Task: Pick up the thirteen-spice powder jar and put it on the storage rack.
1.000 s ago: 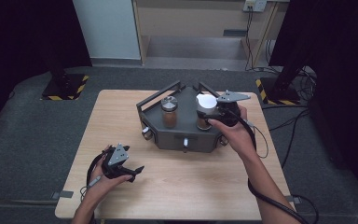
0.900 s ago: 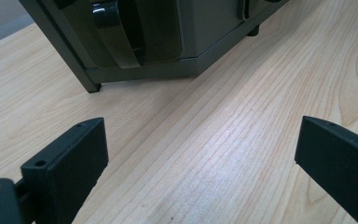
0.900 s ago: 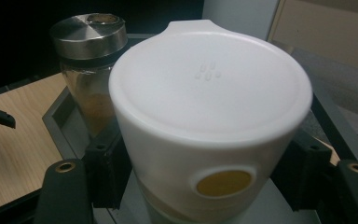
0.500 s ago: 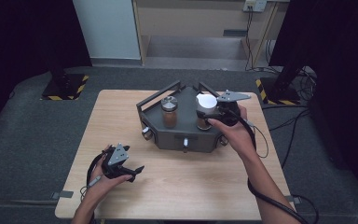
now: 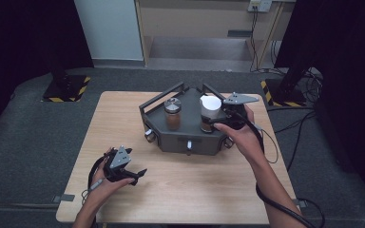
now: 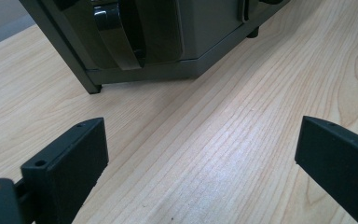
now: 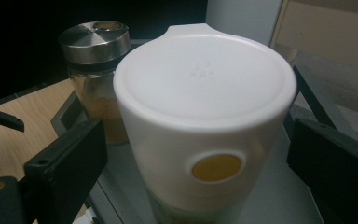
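The right hand-held gripper point(image 7: 196, 154) has just been opening; its jaws now stand clear either side of the white-capped jar point(image 5: 209, 113) on the grey rack point(image 5: 190, 137). It should back straight off without tipping it. The left hand-held gripper point(image 5: 128, 173) hovers open above the desk point(image 5: 204, 190).

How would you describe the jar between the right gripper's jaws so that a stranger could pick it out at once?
On the wooden table stands a dark grey rack holding two jars. The white-lidded jar stands on the rack's right side. Its neighbour, the metal-capped jar, is clear glass with a silver lid.
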